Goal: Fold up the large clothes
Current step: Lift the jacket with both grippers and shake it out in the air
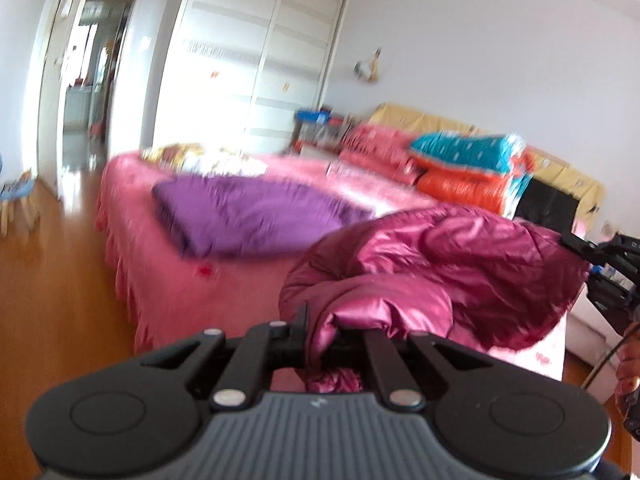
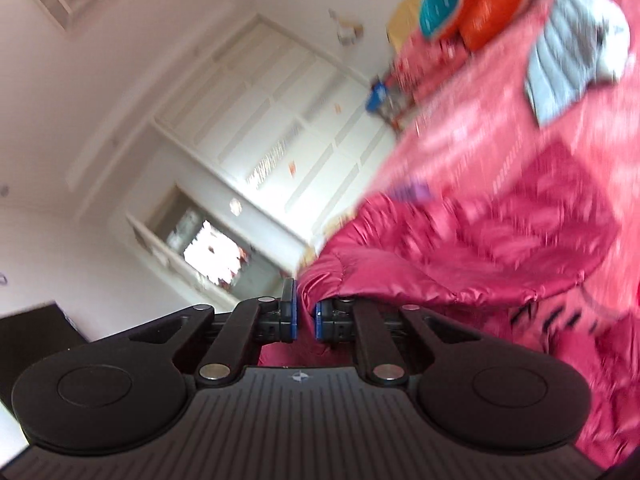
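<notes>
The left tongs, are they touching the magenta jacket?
Touching: the left wrist view shows the left tongs clamped on a fold of the magenta jacket.

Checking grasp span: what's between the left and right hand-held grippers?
Only the magenta puffer jacket, bunched between left hand-held gripper and right hand-held gripper; seen in left wrist view.

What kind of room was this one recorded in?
Most likely a home bedroom: a bed with a pink spread, a tall white wardrobe along the wall, and folded quilts stacked at the bed's far end.
</notes>
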The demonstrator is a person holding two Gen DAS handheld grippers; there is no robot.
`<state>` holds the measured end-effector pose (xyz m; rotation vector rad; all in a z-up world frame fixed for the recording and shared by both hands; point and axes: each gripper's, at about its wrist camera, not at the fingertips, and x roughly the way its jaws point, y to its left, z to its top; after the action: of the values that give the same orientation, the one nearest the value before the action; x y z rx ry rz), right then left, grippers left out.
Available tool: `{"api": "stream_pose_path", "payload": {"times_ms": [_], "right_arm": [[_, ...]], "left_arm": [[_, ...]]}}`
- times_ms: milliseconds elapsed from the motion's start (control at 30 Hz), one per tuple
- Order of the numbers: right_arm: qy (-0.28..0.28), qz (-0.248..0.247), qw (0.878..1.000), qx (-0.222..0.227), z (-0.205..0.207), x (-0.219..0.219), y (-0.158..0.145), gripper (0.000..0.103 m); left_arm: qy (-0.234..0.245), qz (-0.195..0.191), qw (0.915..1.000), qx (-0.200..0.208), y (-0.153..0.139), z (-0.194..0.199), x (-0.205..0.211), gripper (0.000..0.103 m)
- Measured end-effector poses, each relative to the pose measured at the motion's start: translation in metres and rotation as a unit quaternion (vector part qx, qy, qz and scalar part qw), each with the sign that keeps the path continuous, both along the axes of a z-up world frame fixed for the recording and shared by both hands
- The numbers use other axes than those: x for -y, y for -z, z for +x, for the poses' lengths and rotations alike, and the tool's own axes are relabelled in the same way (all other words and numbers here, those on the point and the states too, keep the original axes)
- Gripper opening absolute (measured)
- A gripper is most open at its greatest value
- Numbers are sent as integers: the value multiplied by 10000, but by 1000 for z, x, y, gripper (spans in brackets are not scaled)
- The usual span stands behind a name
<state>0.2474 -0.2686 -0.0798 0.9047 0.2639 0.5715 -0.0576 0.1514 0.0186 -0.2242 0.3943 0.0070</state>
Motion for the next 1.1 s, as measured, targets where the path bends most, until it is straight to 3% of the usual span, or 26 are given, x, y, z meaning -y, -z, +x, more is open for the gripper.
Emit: {"api": "stream_pose_path", "payload": {"times_ms": [167, 333, 567, 800, 900, 1100], "right_arm": [[518, 27, 9960, 731, -31, 27, -42, 9], [1048, 44, 9836, 1469, -82, 60, -87, 9], [1873, -497, 9476, 2540, -151, 85, -146, 9], [2422, -791, 9116, 3226, -219, 107, -185, 9], [2576, -904, 9069, 3209, -228, 112, -189, 8], [2677, -1311, 9186, 2593, -174, 107, -165, 8]], "left_arm": [[202, 59, 9969, 763, -46, -10, 9, 3], [479, 148, 9884, 1437, -87, -23, 17, 3], [1101, 150, 9689, 2212, -148, -52, 25, 3], [1872, -138, 9513, 2445, -198, -85, 23, 3], [1944, -189, 9524, 2342, -206, -80, 26, 3], [1597, -75, 9733, 1650, -184, -1, 35, 3]]}}
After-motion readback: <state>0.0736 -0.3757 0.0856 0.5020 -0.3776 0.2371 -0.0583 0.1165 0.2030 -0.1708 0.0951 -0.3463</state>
